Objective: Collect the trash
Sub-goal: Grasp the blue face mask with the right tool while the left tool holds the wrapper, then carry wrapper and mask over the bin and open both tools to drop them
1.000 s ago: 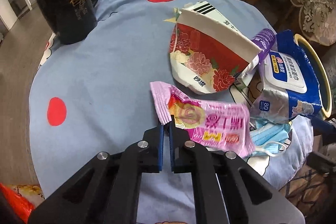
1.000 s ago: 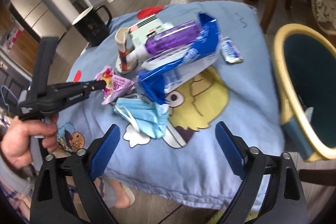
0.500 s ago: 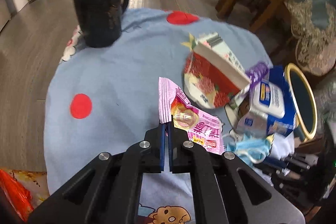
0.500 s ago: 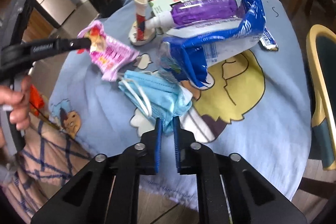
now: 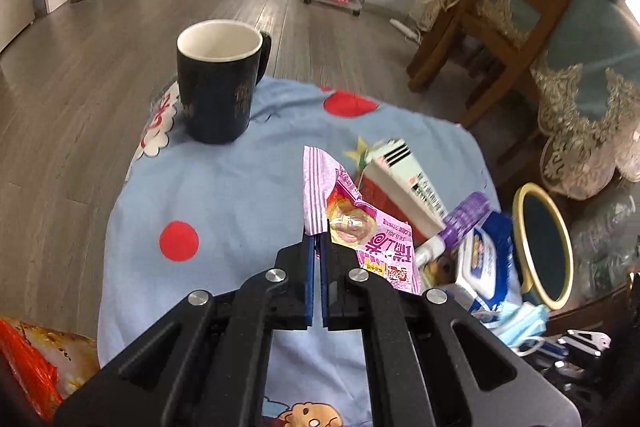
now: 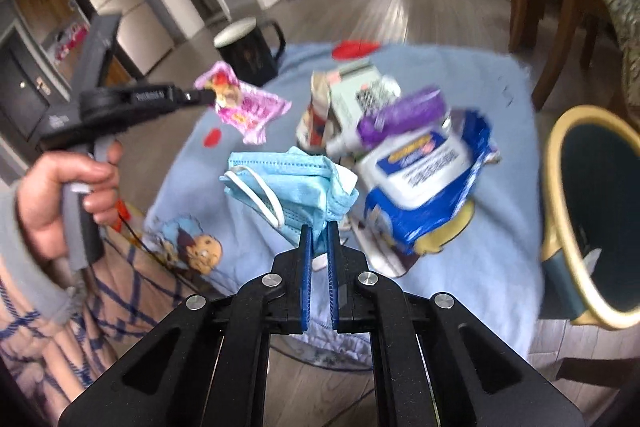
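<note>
With both pairs of fingers pressed together on a piece of litter each, the step in hand looks like the carry-off after pickup. Left gripper (image 5: 318, 233): tips pinch the crimped edge of a pink snack wrapper (image 5: 360, 223), which hangs clear of the cloth, fanning out to the right of the fingers. Right gripper (image 6: 318, 227): pads clamp a fold of a blue face mask (image 6: 296, 183), its bulk bunched just above the tips, ear loop (image 6: 260, 191) dangling to their left. Seen from the right wrist, the left gripper (image 6: 200, 95) sits up and left of the mask, held by a hand (image 6: 60, 195) in a grey sleeve. Beyond the right fingers, on the blue tablecloth (image 6: 460, 267): a wet-wipes pack (image 6: 428, 179) just to the right, a purple bottle (image 6: 400, 119) lying on it, a crushed paper cup (image 6: 320, 107) behind. A black mug (image 5: 218, 83) stands far ahead of the left fingers, well apart from the litter. A yellow-rimmed bin (image 6: 592, 211) stands off the table's edge, far right of the right fingers. Next move, by my reading: swing each load over that rim before letting go; the wrapper, being farther off, must pass over the heap. Mask loop may snag on the bottle.
</note>
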`<state>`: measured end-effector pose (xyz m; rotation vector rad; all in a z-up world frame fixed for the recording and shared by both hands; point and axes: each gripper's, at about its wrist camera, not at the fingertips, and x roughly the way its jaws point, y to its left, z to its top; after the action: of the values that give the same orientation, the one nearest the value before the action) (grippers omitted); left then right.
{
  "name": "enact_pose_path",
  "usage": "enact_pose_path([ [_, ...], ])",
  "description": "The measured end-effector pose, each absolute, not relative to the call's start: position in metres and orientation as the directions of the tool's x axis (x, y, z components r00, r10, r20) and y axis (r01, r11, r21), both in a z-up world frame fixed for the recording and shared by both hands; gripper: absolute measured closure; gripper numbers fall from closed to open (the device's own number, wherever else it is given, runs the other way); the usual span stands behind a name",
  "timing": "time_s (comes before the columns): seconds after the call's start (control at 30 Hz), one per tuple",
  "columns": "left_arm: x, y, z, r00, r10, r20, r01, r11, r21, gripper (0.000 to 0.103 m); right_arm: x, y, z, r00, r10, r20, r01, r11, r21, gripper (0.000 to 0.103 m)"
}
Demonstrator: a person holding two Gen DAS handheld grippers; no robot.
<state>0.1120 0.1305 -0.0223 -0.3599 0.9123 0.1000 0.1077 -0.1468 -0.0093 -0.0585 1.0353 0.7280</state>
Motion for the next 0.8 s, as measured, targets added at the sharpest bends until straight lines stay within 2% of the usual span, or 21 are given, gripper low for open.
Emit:
enact_pose_path([
  [0.33,0.120,0.110,0.006,0.685,-0.150,-0.713,-0.145,0.931,-0.336,0.102,0.132,-0.217,0.049,0.512,0.498,-0.700,-0.432,0.854,0.291,0.095],
  [0.57,0.129,0.079,0.033,0.716,-0.194,-0.671,-0.061,0.939,-0.337,0.102,0.138,-0.262,0.073,0.627,0.377,-0.682,-0.345,0.919,0.192,0.095],
  [0.8,0.137,0.050,0.047,0.729,-0.226,-0.647,-0.002,0.943,-0.332,0.102,0.148,-0.311,0.065,0.664,0.281,-0.693,-0.198,0.960,0.199,0.095],
])
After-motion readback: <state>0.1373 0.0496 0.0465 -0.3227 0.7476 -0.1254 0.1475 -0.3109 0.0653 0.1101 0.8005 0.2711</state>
